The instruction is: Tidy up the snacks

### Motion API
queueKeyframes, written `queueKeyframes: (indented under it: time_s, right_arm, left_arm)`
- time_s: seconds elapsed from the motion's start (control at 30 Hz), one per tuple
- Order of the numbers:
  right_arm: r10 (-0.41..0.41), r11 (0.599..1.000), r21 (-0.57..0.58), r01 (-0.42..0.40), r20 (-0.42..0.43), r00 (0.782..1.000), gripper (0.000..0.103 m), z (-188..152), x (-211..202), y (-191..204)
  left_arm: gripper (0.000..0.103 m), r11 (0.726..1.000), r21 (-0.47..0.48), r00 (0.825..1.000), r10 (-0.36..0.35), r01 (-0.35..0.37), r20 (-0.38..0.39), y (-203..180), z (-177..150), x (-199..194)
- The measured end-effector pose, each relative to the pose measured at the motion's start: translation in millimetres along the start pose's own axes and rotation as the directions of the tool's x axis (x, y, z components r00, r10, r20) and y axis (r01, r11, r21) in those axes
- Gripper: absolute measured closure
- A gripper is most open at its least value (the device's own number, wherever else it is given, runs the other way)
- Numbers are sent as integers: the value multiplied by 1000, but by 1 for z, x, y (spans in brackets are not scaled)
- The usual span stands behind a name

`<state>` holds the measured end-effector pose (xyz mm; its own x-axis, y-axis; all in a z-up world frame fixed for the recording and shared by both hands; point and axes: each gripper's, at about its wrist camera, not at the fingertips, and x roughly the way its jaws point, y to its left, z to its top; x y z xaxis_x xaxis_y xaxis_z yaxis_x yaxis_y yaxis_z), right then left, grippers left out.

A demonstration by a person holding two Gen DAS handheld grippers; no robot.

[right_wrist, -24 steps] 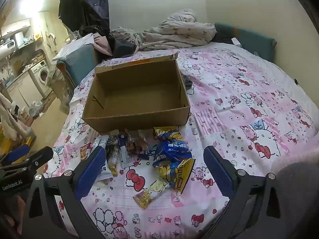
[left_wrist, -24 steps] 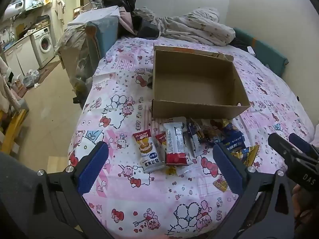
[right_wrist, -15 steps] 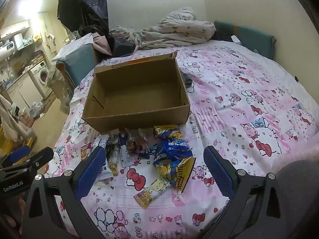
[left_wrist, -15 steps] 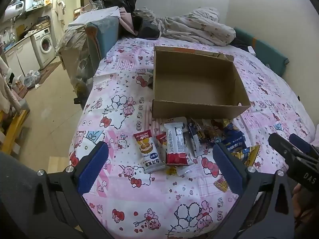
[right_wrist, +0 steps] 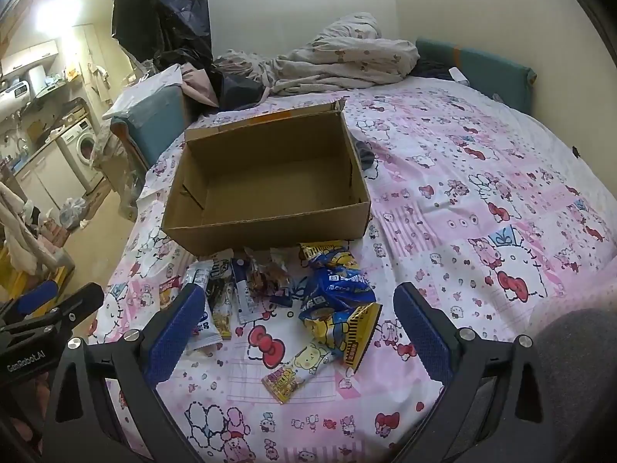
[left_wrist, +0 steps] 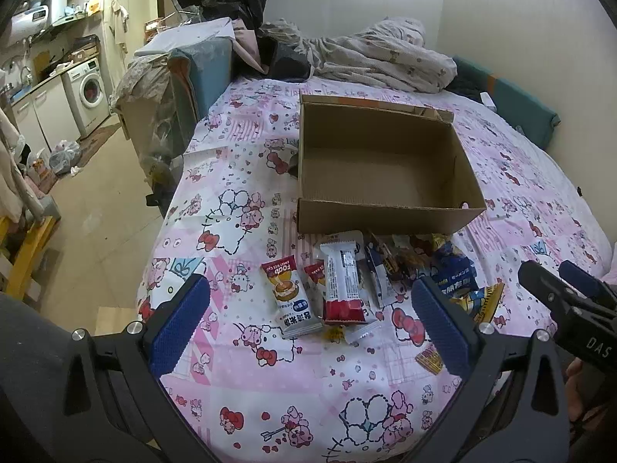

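An open, empty cardboard box sits on the bed. Several snack packets lie in a row in front of it: a white FOCO packet, a red-and-white bar, a crumpled blue bag and a small yellow packet. My left gripper is open and empty, hovering just in front of the FOCO packet and the bar. My right gripper is open and empty, above the blue bag and yellow packet.
The bed has a pink cartoon-print sheet. A heap of bedding lies at the far end by the wall. The bed's left edge drops to the floor, with a washing machine beyond.
Both views have drifted slightly; the box and snacks sit a touch higher in the right wrist view. Nothing was grasped or moved.
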<state>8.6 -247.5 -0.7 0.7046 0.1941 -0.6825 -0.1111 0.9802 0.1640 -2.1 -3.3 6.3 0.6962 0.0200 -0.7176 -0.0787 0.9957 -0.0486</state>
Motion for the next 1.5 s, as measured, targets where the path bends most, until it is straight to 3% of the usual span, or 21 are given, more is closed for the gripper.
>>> queueKeyframes:
  time_s: [1.5]
  right_arm:
    - [11,1000,4,-11,-1,1000,3,-1,1,2]
  left_arm:
    - [0,999,-35,1000,-4,3,-8,5,-1,3]
